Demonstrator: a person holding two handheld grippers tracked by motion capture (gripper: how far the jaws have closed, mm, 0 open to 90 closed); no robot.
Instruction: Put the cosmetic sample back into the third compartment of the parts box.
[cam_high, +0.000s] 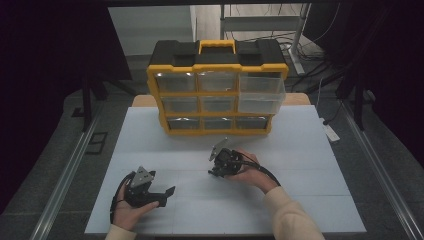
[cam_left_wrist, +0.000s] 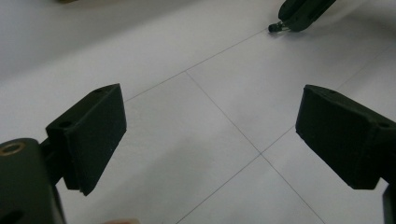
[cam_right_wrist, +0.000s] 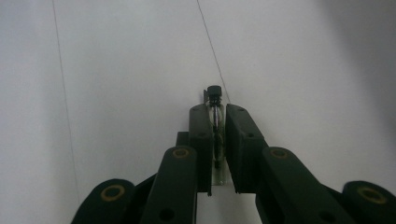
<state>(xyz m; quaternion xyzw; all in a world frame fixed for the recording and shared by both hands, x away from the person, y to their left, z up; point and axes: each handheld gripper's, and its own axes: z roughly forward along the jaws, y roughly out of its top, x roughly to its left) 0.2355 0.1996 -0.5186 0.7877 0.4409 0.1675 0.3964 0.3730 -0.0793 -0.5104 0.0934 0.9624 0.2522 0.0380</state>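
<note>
Down in the lower left of the high view, your left claw sits low over the white table with its jaws spread wide and nothing between them. Its own view says the same: two black pads far apart, bare table and thin grid lines in the gap. At the top right of that view you can just catch the tip of your other claw with the little cap poking out.

Moving toward the middle of the high view, your right claw is clamped down on a small clear vial with a black cap (too small to make out from above). In the right gripper view the vial sits dead centre, pinched between both pads, cap sticking out past the jaw tips over the table.

Above that, at the table's far edge, there's the yellow and black organizer with its clear drawers. The upper right drawer is pulled out toward you, the rest sit flush.
</note>
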